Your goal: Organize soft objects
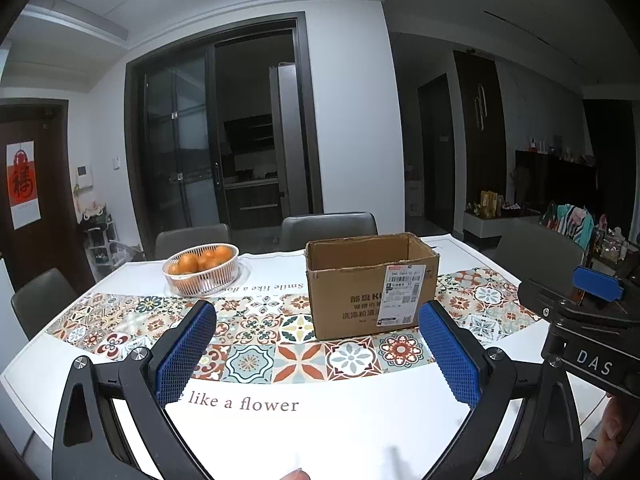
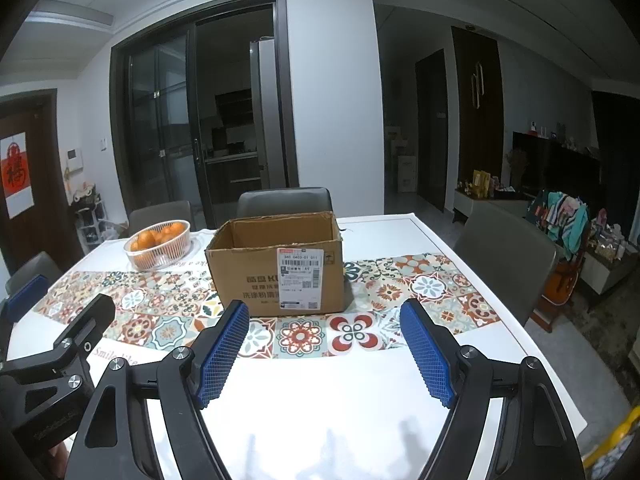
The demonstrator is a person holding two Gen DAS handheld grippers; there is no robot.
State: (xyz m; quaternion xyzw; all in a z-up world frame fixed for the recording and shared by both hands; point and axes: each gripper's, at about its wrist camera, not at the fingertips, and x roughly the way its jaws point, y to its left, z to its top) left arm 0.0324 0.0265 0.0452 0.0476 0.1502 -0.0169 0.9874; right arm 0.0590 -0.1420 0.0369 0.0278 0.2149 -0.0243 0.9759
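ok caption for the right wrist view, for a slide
Open right tool faces an open cardboard box and a basket of oranges on a patterned table runner.

A home's dining room: a white table (image 2: 360,380) with a patterned tile-print runner (image 2: 420,284), grey padded chairs (image 2: 284,200) around it, a white basket of oranges (image 2: 158,244) at ten o'clock, dark sliding glass doors (image 2: 168,128) onto a kitchen at twelve, a television (image 2: 556,168) at two
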